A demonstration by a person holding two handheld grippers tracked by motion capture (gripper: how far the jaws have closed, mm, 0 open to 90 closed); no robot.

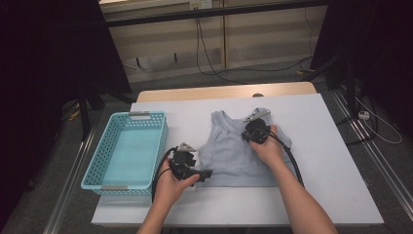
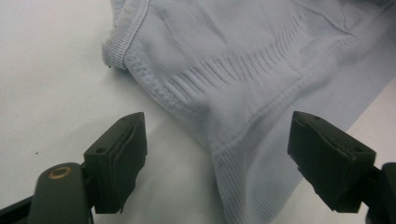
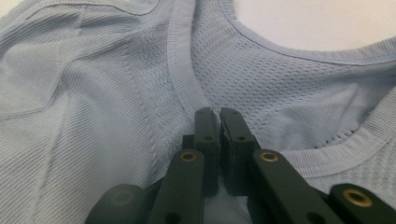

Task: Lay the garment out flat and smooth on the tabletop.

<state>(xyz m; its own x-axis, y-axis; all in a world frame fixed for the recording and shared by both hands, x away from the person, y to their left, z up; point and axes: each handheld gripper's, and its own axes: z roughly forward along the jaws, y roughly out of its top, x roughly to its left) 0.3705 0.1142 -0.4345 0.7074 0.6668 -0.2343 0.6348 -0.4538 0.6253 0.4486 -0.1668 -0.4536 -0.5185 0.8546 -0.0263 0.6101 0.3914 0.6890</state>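
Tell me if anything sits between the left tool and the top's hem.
Nothing visible does. The left tool stands open on bare white table, with the light blue top lying straight ahead, its hem running in between the jaws.

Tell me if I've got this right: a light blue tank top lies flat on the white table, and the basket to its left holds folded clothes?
Not quite. The turquoise basket is empty, as the high view shows. The rest holds: the light blue tank top lies flat on the white table, with the basket to its left.
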